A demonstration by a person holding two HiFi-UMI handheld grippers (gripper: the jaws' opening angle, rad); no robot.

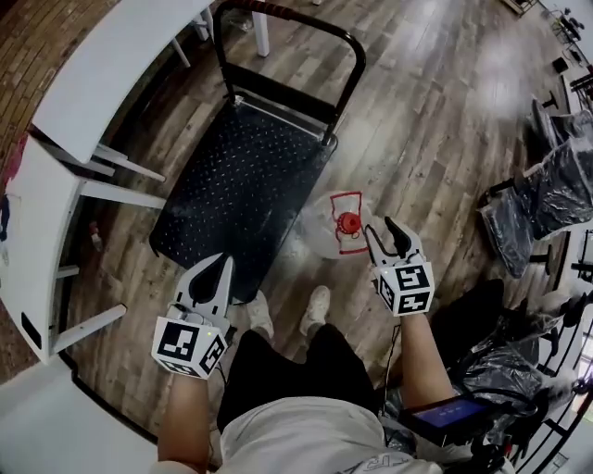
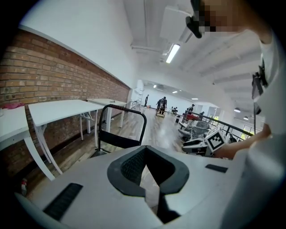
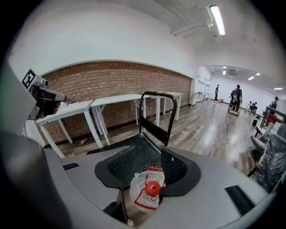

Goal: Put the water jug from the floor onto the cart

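Note:
A clear water jug [image 1: 341,225] with a red cap and a red-edged label stands on the wooden floor, just right of the black platform cart [image 1: 243,176]. The cart's deck is bare and its black push handle [image 1: 306,18] is at the far end. My right gripper [image 1: 386,237] hovers right beside the jug, a little to its right, jaws open and nothing between them. In the right gripper view the jug [image 3: 145,190] shows low between the pads [image 3: 174,167], with the cart [image 3: 138,154] beyond. My left gripper [image 1: 220,268] is shut and empty over the cart's near edge.
White tables [image 1: 111,56] line the brick wall left of the cart, with a small bottle [image 1: 95,237] on the floor beneath. Plastic-wrapped chairs [image 1: 556,190] stand at the right. My feet [image 1: 317,304] are just behind the cart and jug. People stand far down the hall [image 3: 236,96].

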